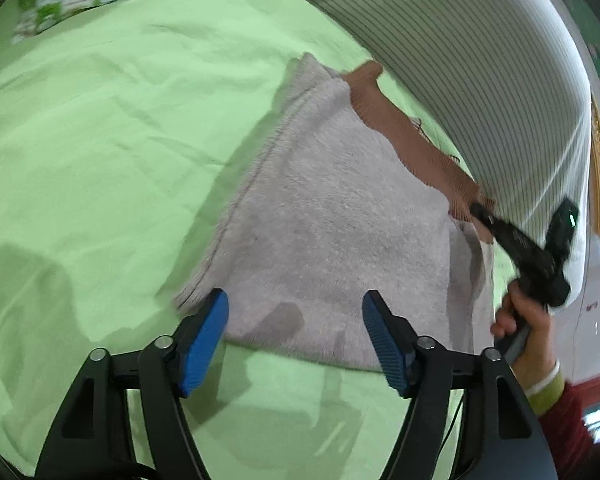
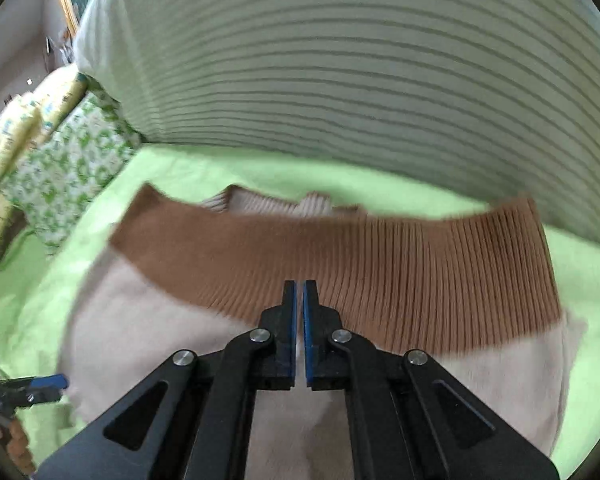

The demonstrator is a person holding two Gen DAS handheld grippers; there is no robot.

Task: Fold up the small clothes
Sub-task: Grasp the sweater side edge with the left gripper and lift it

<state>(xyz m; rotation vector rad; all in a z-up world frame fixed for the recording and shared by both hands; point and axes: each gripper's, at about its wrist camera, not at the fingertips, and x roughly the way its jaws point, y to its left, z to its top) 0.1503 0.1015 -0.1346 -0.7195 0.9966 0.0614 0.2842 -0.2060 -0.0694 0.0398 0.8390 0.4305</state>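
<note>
Grey knit garment (image 1: pixel 332 216) bears no readable label; right gripper (image 2: pixel 299 292) clamps its brown ribbed band (image 2: pixel 380 264), left gripper (image 1: pixel 296 312) spread.

Unclear from my feed: sweater (image 2: pixel 204 344) near hem, hidden behind right gripper (image 2: pixel 299 292); its brown ribbed band (image 2: pixel 380 264) blurred leftward; striped pillow (image 2: pixel 340 60) beyond the sweater, cropped.

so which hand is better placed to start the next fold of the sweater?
Right. The right gripper is shut on the sweater's brown ribbed band; the left gripper hangs open over the grey body, gripping nothing.
</note>
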